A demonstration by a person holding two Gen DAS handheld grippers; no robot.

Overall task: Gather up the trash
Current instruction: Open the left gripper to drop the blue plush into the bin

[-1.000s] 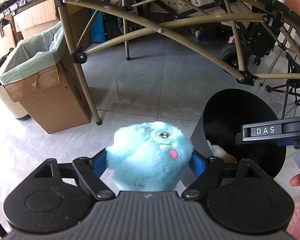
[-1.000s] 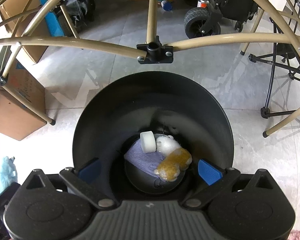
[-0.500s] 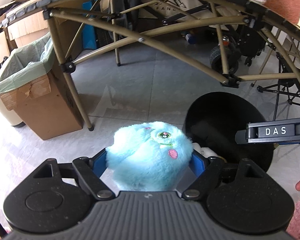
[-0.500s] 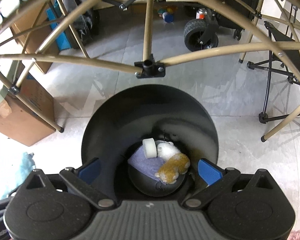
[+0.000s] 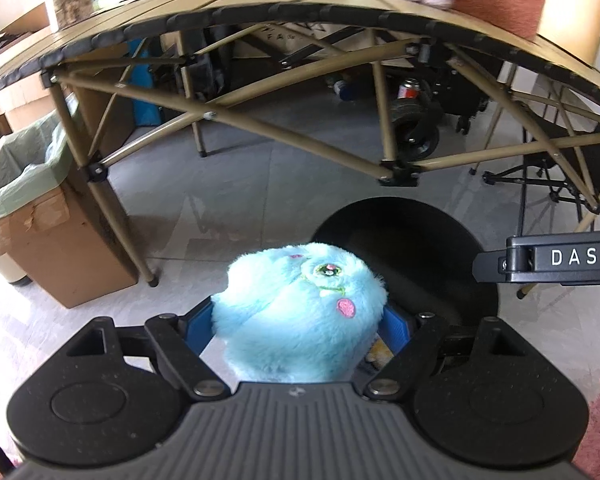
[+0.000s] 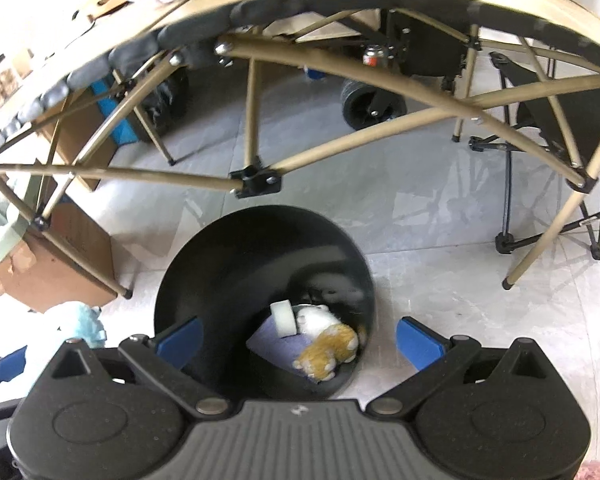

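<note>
From the left wrist, the left gripper (image 5: 298, 320) has its fingers clamped on the blue plush toy (image 5: 300, 316), near the black bin (image 5: 404, 240), not yet dropped; from the right wrist, the right gripper (image 6: 300, 336) gapes empty over the bin holding an orange plush (image 6: 328, 350) and a white roll (image 6: 283, 318).

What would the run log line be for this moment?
left gripper: shut on blue plush toy | right gripper: open, empty, above black bin | toy not yet binned
</note>
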